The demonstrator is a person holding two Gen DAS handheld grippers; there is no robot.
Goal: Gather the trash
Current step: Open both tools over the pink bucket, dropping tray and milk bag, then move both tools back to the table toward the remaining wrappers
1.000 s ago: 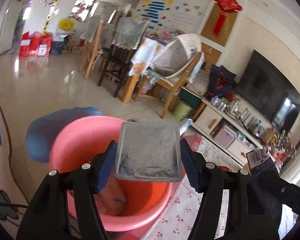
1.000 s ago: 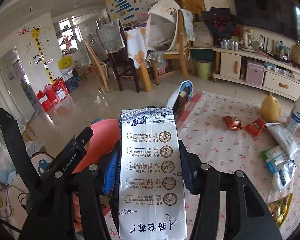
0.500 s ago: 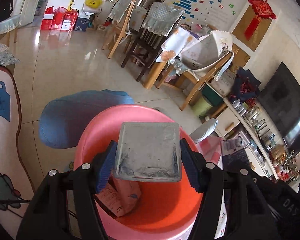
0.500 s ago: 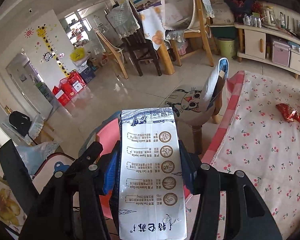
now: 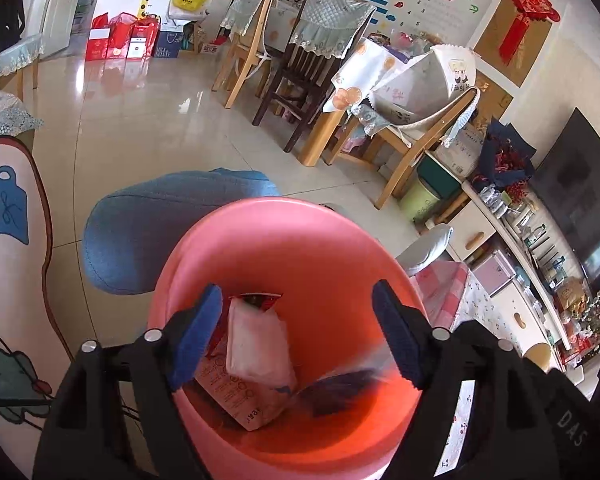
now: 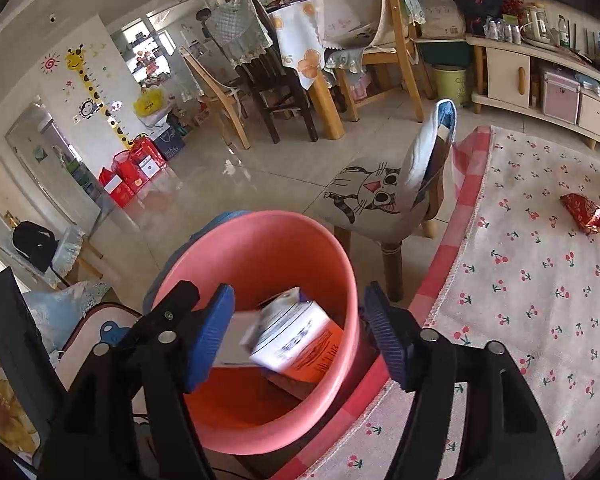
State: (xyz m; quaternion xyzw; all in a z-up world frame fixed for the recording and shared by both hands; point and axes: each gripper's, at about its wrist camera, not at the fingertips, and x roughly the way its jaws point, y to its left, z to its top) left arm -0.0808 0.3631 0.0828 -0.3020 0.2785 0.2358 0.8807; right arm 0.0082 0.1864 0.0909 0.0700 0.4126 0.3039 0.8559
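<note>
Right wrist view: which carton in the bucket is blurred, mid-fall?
The white carton with blue print, smeared above the orange box in the pink bucket; the rest look sharp.

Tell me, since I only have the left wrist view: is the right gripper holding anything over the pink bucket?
Observer: No. The right gripper has just been opening its jaws, and nothing is between them.
Operator: Where is its trash?
Observer: A white carton, blurred, is inside the pink bucket below the jaws.
Operator: Anything left to collect?
Observer: Yes, a red wrapper lies on the cherry-print mat.
</note>
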